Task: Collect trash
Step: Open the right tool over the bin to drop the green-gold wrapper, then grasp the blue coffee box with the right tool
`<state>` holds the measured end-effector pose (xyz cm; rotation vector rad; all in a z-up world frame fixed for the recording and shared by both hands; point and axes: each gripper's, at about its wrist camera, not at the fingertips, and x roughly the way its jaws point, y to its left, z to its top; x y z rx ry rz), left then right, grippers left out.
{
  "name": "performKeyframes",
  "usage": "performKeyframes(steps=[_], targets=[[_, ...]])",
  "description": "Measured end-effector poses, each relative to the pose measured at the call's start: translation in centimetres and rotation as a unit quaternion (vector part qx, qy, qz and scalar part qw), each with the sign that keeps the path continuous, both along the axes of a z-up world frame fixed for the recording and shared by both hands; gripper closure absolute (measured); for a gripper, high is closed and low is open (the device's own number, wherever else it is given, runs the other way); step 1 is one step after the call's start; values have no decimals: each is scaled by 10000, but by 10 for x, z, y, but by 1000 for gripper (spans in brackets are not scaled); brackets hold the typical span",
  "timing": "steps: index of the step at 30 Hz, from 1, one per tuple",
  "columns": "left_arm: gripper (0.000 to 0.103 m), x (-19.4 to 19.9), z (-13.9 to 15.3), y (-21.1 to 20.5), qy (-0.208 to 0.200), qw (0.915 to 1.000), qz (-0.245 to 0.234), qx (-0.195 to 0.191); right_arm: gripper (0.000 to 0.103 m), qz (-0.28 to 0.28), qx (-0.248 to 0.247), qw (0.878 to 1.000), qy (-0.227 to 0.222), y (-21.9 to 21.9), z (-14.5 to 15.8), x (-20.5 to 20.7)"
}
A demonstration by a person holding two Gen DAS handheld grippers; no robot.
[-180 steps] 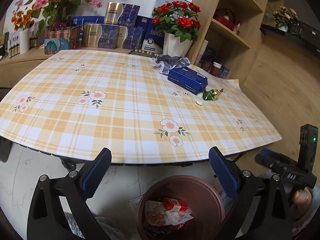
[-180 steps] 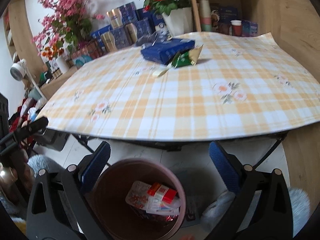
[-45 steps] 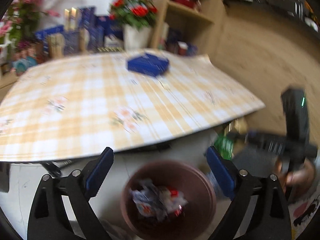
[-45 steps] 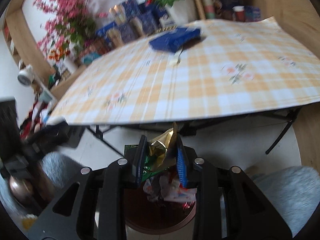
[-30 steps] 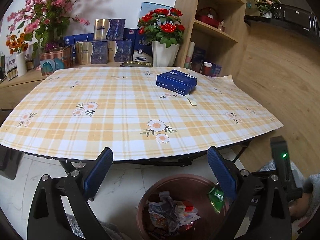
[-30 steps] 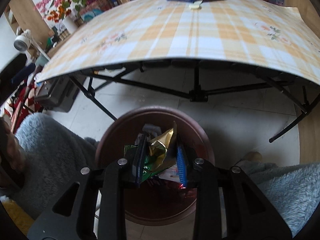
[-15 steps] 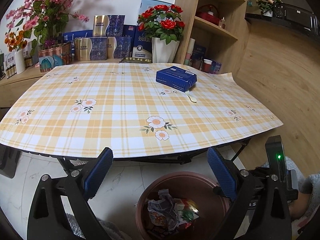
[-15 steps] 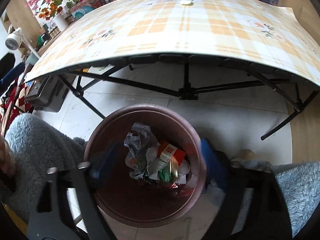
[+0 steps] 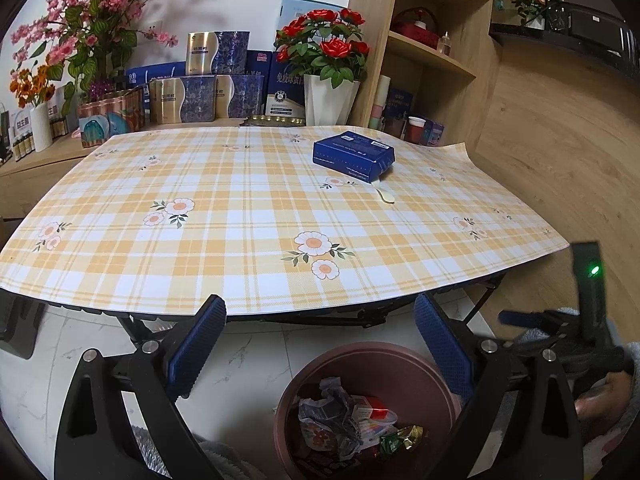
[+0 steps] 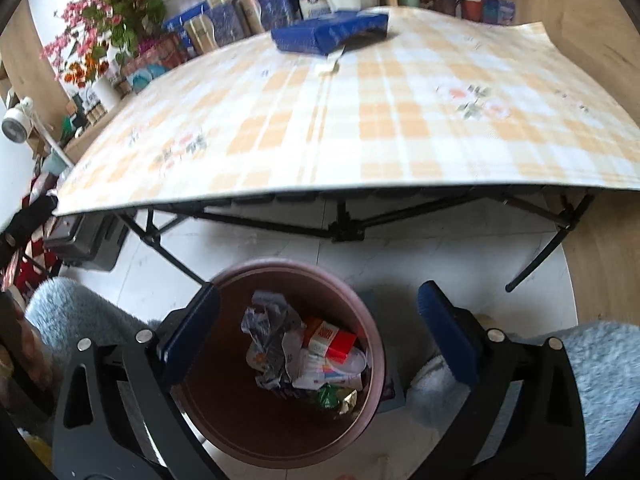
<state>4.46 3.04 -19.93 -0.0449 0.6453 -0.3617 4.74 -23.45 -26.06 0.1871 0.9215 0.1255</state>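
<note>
Right gripper [image 10: 318, 340] has just been opening; jaws now stand wide apart with nothing between them. A second ago it was clamped on the green-gold foil wrapper [image 10: 336, 398] over the bin; that wrapper now lies inside the brown trash bin [image 10: 362, 308], low against the near-right wall, beside the crumpled silver foil [image 10: 268, 320] and the red-and-white carton [image 10: 330, 340]. So this drop is done. The right-wrist view has also pulled back from the bin mouth and is motion-blurred, so the hand looks to be lifting away.

Left gripper [image 9: 320, 348] hangs in front of the table edge above the bin, jaws spread, empty. Its view matches the one from a second ago.

Six seconds back the table held the silver foil, the green-gold wrapper and the box; both loose pieces are now in the bin. Left on the checked tablecloth [image 9: 240, 216]: the blue box [image 9: 354, 154] at the far right, and a small pale scrap [image 9: 386, 196] touching or just under its near corner. My read: those two are the remaining candidates, the scrap surely trash, the box unclear.

Hard to make out:
- What the pale scrap is: spoon-like or a paper tab, too small to tell.
- Whether it is pinned under the box or just beside it.
- Bin contents below the top layer are hidden.
- Only the back end of the right tool and part of the holding hand [image 9: 604, 396] show in the left view; its fingers are cut off behind the left jaw.
- Print on the box is unreadable.
</note>
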Motion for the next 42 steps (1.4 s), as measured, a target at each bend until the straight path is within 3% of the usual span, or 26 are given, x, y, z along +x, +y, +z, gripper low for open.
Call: performKeyframes(steps=[12, 19, 27, 31, 36, 42], targets=[[10, 10, -2, -11, 173, 9995, -123, 222, 6, -814, 407, 9953, -337, -53, 41, 18], [10, 33, 0, -22, 298, 9989, -201, 300, 6, -953, 693, 9925, -337, -88, 53, 51], [10, 89, 16, -37, 244, 9992, -222, 236, 6, -360, 1691, 9845, -299, -116, 72, 152], [10, 127, 22, -50, 168, 9995, -223, 179, 6, -321, 1708, 9847, -119, -118, 69, 215], [10, 166, 22, -61, 196, 9995, -240, 88, 6, -555, 2797, 9583, 169, -128, 42, 284], [10, 202, 9, -71, 444, 9987, -264, 1, 6, -643, 3199, 9448, 300, -119, 23, 324]])
